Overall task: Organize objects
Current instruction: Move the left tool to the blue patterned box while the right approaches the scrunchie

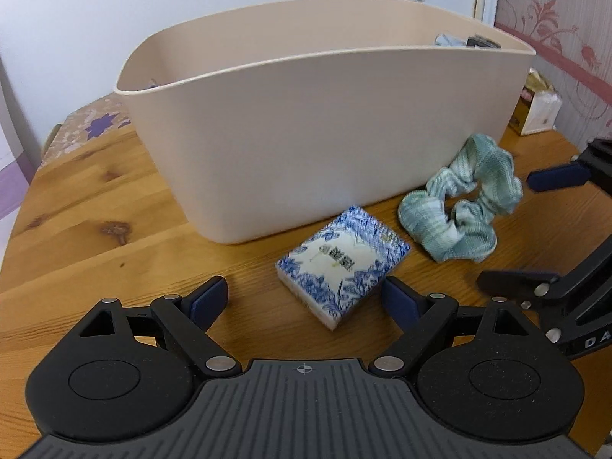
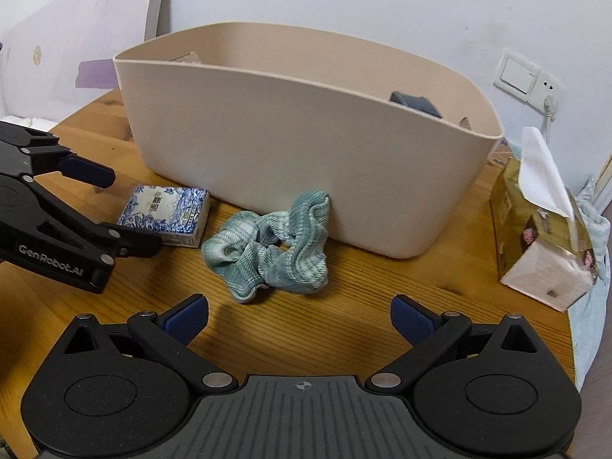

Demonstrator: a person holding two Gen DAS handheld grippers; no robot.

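Note:
A blue-and-white patterned tissue pack (image 1: 341,264) lies on the wooden table just in front of my open left gripper (image 1: 306,300), partly between its fingers. A green striped scrunchie (image 1: 463,215) lies to its right against the beige plastic bin (image 1: 306,134). In the right wrist view the scrunchie (image 2: 273,243) lies ahead of my open, empty right gripper (image 2: 300,319), with the tissue pack (image 2: 168,214) to its left, next to the left gripper (image 2: 114,214). The right gripper also shows at the right edge of the left wrist view (image 1: 535,229).
The bin (image 2: 306,153) holds a dark object (image 2: 419,103) and other items, mostly hidden. A gold tissue box (image 2: 543,237) with a tissue sticking out stands at the right on the table (image 2: 344,325). A wall socket (image 2: 529,78) is behind.

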